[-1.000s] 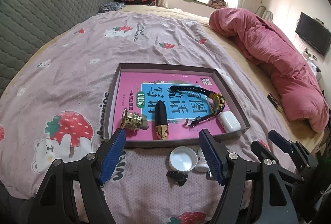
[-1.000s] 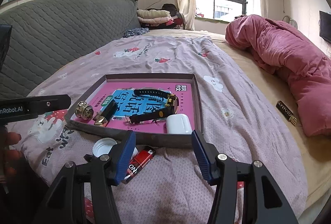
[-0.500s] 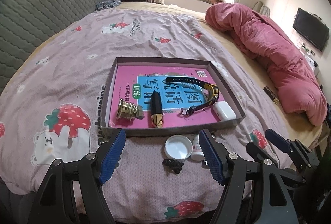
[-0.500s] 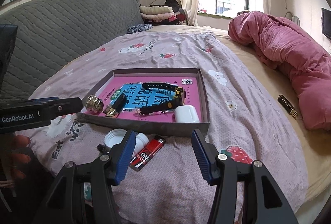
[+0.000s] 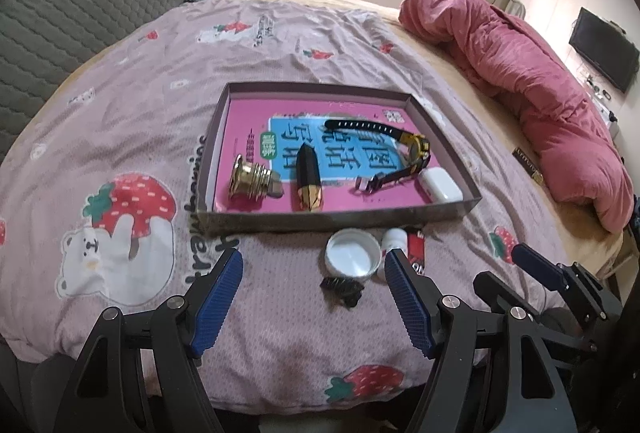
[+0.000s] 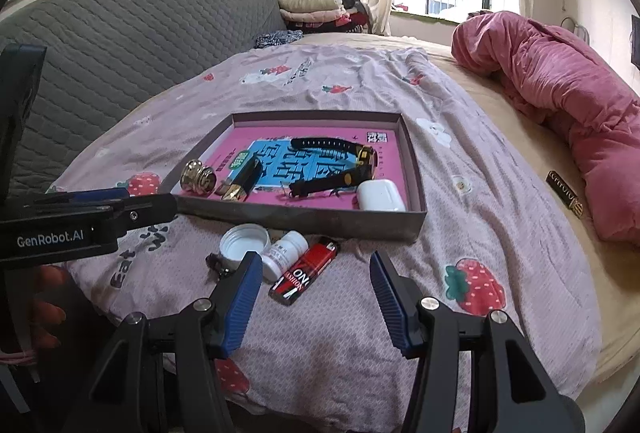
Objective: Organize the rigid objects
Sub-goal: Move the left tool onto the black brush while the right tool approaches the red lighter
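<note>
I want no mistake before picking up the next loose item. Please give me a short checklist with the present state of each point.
1. Left gripper open and empty: ok.
2. Right gripper open and empty: ok.
3. Loose items in front of the tray are visible: white cap, small white bottle, red lighter, small black item: ok.
4. Free space in tray for more items: ok.
5. Lighter apart from bottle for a clean grip: not ok, they touch.

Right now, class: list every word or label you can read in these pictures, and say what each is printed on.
"GenRobot.AI": left gripper, on its side.
"FASHION": red lighter.
"Eat": bedsheet.
Book in the tray: large Chinese title, upside down, not read.
White bottle label: too small.
</note>
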A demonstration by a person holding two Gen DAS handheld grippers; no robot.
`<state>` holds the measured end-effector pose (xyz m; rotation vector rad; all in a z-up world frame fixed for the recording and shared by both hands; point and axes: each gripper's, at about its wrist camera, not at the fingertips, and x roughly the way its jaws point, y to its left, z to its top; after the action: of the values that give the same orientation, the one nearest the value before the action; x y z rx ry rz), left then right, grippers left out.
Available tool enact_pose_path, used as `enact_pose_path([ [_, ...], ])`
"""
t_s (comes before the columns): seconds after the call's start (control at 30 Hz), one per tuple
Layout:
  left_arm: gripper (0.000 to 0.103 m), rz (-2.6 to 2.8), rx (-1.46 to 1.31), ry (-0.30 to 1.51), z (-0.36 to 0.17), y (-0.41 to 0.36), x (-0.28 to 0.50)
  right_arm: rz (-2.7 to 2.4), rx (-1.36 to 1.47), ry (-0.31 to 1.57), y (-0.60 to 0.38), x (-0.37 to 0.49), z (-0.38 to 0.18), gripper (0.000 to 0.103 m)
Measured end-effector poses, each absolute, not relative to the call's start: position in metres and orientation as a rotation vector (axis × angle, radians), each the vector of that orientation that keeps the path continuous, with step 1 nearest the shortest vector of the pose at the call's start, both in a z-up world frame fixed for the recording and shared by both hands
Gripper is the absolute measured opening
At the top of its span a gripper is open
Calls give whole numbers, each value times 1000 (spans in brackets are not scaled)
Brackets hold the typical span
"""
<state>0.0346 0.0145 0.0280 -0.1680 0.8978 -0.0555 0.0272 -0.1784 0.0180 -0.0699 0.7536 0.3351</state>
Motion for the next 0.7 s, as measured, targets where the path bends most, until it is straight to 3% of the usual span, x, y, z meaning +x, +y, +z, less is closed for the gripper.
enact_pose_path([
  [0.7,75,-78,-180,1048,-34,-2,48,348,-68,897,-169,46,-30,55],
])
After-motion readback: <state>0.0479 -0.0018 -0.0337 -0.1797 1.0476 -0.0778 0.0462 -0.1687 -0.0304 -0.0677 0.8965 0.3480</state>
